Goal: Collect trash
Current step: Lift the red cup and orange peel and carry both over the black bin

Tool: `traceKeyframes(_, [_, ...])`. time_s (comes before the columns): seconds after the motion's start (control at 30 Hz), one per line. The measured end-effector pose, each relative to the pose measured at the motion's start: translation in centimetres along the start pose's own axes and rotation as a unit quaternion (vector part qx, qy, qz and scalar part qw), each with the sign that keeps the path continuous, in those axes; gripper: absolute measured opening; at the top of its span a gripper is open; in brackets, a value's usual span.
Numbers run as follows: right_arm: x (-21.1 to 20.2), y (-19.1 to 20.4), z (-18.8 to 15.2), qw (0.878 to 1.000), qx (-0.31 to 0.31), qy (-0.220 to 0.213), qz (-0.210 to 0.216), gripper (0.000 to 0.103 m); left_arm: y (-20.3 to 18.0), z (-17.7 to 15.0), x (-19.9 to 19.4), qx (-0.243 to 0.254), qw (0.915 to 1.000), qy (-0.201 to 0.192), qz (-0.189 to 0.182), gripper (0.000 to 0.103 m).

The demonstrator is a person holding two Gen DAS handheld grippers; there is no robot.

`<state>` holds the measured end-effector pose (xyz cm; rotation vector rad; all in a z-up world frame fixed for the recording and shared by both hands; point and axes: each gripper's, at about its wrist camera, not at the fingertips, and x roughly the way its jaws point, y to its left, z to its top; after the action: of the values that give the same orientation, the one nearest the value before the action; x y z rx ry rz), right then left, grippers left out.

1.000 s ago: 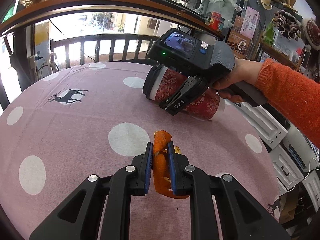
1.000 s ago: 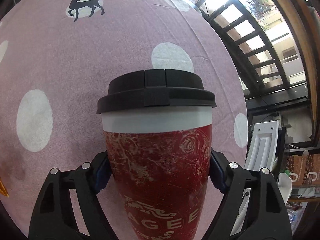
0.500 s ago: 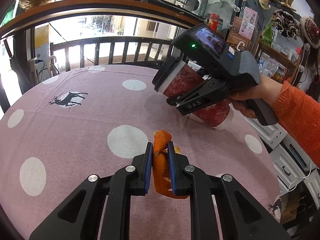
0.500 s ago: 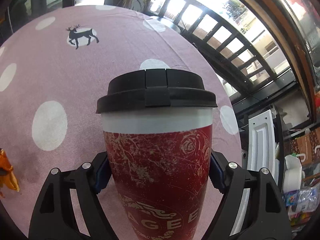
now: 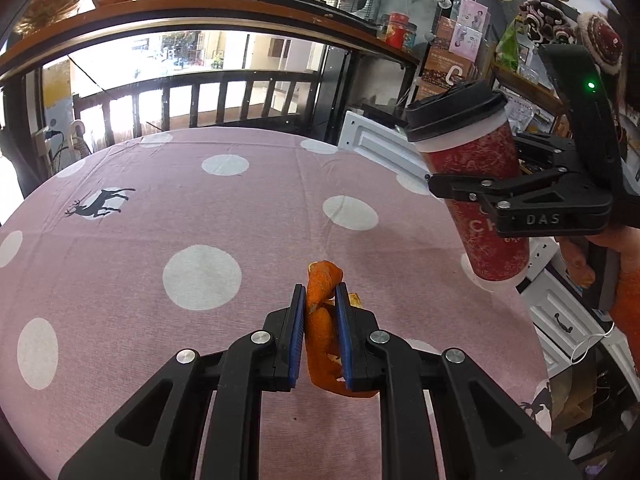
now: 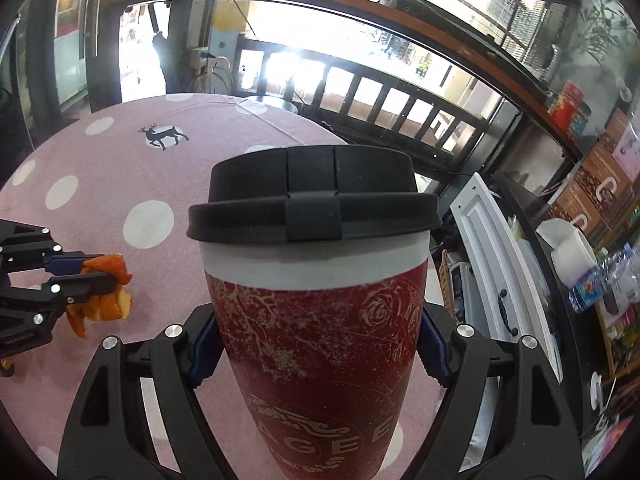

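My left gripper (image 5: 320, 300) is shut on a curled orange peel (image 5: 322, 332) just above the pink dotted tablecloth (image 5: 200, 208). It also shows at the left of the right wrist view (image 6: 102, 270), with the peel (image 6: 106, 300) hanging from it. My right gripper (image 6: 316, 344) is shut on a red paper coffee cup with a black lid (image 6: 316, 320), held nearly upright in the air. In the left wrist view the cup (image 5: 476, 184) and right gripper (image 5: 452, 184) are at the right, past the table's edge.
The round table has a deer print (image 5: 100, 202). A white cabinet with drawers (image 5: 560, 320) stands beside the table on the right. A dark railing (image 5: 208, 100) and wooden shelf (image 5: 200, 12) lie behind. Shelves with boxes and bottles (image 6: 600, 240) fill the right.
My right gripper has lifted the cup off the table, swung it rightward past the table edge and turned it from lying on its side to nearly upright. My left gripper has held still with the peel.
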<state>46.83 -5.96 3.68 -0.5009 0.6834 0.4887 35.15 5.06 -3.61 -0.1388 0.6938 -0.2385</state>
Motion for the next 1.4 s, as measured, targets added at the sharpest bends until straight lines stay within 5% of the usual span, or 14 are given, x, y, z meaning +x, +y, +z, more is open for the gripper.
traceKeyframes(0.43, [-11.4, -5.4, -12.5, 0.988, 0.136, -0.055, -0.041, 0.078, -11.0, -0.5, -2.2, 0.077, 0.9934, -0.011, -0.084, 0.016])
traceKeyframes(0.63, [-13.4, -8.1, -18.7, 0.976, 0.198, -0.04, -0.077, 0.079, -16.5, -1.6, -2.0, 0.106, 0.9847, -0.001, -0.138, 0.016])
traceKeyframes(1.0, [-5.7, -10.6, -28.7, 0.948, 0.303, 0.039, -0.09, 0.079, -23.6, -4.5, 0.0, 0.136, 0.9717, 0.038, -0.189, 0.016])
traceKeyframes(1.4, [4.5, -10.1, -35.2, 0.922, 0.343, 0.148, -0.102, 0.082, -25.5, -6.4, 1.9, 0.151, 0.9688, 0.074, -0.182, 0.016])
